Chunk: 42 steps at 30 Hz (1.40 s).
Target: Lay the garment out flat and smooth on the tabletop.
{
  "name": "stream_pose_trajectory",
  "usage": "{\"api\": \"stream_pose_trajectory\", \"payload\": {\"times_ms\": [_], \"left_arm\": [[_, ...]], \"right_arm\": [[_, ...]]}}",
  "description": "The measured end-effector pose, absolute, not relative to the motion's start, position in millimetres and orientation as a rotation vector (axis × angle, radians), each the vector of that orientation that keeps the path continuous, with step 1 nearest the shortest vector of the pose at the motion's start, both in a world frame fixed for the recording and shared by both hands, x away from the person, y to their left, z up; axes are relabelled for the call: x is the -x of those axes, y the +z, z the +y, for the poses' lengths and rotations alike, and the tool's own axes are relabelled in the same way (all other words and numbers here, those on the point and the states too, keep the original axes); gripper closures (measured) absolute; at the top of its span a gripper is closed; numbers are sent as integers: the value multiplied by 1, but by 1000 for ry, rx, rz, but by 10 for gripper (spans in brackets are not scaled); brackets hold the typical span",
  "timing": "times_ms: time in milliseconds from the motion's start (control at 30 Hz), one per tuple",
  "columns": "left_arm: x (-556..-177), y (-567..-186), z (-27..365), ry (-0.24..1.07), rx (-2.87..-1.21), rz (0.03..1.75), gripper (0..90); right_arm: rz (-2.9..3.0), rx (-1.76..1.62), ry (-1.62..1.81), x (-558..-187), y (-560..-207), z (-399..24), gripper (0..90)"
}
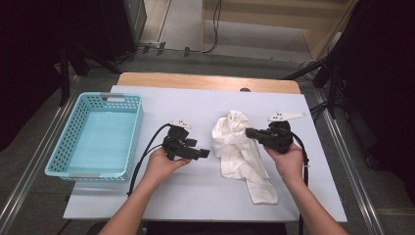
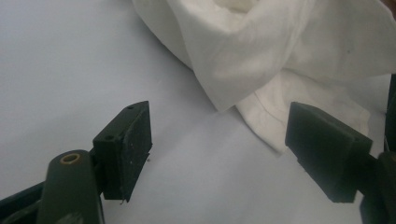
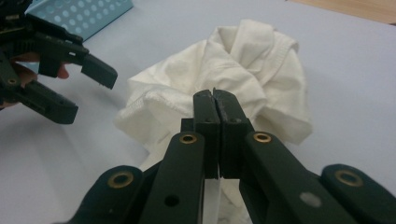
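Observation:
A crumpled white cloth point(image 1: 241, 152) lies on the pale blue table top, bunched high at its far end and trailing toward the front edge. My left gripper point(image 1: 205, 153) is just left of it, pointing at it, its jaws open and nothing between them. In the left gripper view the cloth's hem point(image 2: 280, 46) lies just beyond the open left gripper point(image 2: 219, 130). My right gripper point(image 1: 249, 132) is at the cloth's right side, level with the bunch, its tip at the fabric. In the right gripper view the right gripper point(image 3: 214, 95) is shut, pads together, in front of the cloth point(image 3: 252, 60).
A light blue perforated basket point(image 1: 73, 128) stands at the table's left, with nothing in it. Its corner point(image 3: 79, 14) shows behind the left gripper point(image 3: 86, 93) in the right gripper view. A wooden strip point(image 1: 210, 81) runs along the far edge. Dark stands flank the table.

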<state>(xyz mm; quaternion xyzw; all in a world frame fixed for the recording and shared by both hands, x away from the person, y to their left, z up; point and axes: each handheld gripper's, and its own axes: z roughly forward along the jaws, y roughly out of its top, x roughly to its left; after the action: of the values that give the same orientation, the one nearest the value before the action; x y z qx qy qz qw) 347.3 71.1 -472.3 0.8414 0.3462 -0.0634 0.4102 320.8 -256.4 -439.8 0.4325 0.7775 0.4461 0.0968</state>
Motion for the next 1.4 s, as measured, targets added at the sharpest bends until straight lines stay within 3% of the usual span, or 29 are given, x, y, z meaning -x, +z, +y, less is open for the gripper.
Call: {"api": "stream_pose_trajectory", "payload": {"times_ms": [400,1000,1067,1133,1400], "left_arm": [[-346,-475,62,-155,-2140,855,244],[-344,-474,59,-157,-2138,845,244],[-344,-474,58,-155,-2141,844,244],[-344,-474,57,-156,-2139,847,244],[-343,-474,55,-152,-2149,841,244]], "right_arm": [[2241,-1341,1314,-330,-436,-276,866],[2223,-1390,1212,-380,-417,-275,854],[2233,-1397,1199,-382,-420,-275,817],[2243,-1400,1216,-382,-421,-275,720],[2273,-1366,1272,-371,-416,-280,583]]}}
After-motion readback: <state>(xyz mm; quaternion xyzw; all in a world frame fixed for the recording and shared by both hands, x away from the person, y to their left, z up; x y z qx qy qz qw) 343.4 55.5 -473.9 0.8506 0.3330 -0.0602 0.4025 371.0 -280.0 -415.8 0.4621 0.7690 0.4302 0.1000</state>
